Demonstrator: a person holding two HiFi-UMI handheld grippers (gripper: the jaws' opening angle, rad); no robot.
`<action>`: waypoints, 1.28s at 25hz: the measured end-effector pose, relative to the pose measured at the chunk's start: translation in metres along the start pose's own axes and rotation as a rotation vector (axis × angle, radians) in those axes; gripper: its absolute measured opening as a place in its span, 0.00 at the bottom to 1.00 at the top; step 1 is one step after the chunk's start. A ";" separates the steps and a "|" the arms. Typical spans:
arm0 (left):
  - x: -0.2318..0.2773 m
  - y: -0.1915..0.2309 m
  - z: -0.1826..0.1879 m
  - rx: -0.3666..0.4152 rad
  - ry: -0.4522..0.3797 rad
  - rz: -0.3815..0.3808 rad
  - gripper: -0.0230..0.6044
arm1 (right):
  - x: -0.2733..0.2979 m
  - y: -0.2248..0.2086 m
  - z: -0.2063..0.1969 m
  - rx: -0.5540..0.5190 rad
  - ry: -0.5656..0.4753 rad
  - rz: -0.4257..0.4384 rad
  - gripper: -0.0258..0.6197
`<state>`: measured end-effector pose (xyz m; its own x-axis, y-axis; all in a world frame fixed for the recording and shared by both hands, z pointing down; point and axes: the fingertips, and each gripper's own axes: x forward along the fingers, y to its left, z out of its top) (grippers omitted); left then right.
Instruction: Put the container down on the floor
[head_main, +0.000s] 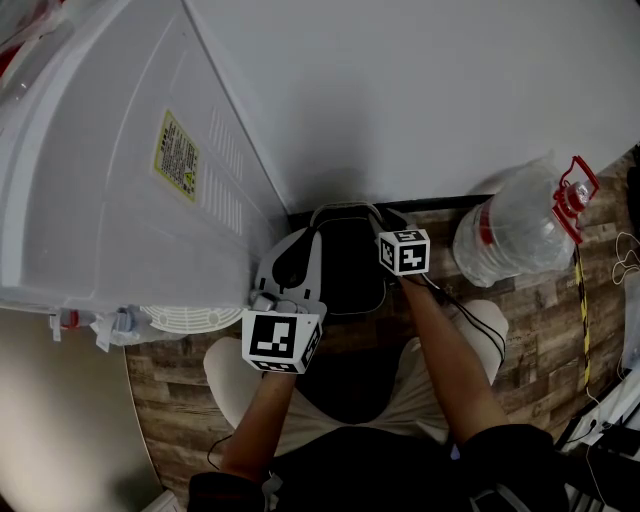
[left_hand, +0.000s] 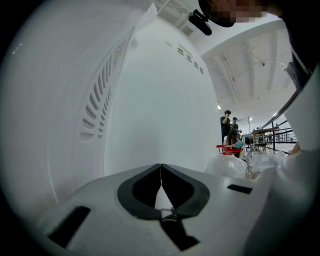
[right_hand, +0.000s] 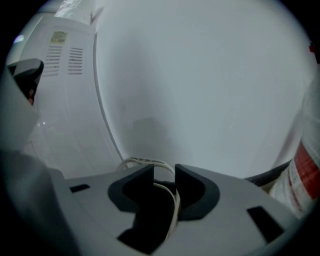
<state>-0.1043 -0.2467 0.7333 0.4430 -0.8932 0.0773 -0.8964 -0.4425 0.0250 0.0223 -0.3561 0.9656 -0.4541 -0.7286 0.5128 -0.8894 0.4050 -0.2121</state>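
The container is a black basket with a thin white wire handle. It sits low between my knees, against the wall, over the wood floor. My left gripper reaches its left rim. In the left gripper view the left gripper has its tips touching, with a bit of wire caught in the hollow behind them. My right gripper is at the far right rim. In its own view the right gripper has its jaws slightly apart and the wire handle runs loosely through the gap.
A tall white appliance with vents and a yellow label stands close on the left. A large clear water bottle with a red cap lies at the right. Cables trail along the right edge. People stand far off.
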 end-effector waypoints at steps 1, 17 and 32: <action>0.000 0.000 0.000 -0.001 0.000 -0.001 0.07 | 0.000 -0.001 0.000 0.004 0.002 -0.002 0.23; 0.000 0.001 -0.003 -0.002 0.011 0.007 0.07 | 0.001 0.006 -0.001 0.000 0.002 0.020 0.23; 0.002 -0.001 0.007 -0.039 0.013 -0.001 0.07 | -0.012 0.024 0.033 0.047 -0.059 0.023 0.16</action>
<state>-0.1029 -0.2483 0.7267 0.4442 -0.8914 0.0904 -0.8958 -0.4399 0.0639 0.0047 -0.3559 0.9265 -0.4759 -0.7508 0.4580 -0.8793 0.3969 -0.2632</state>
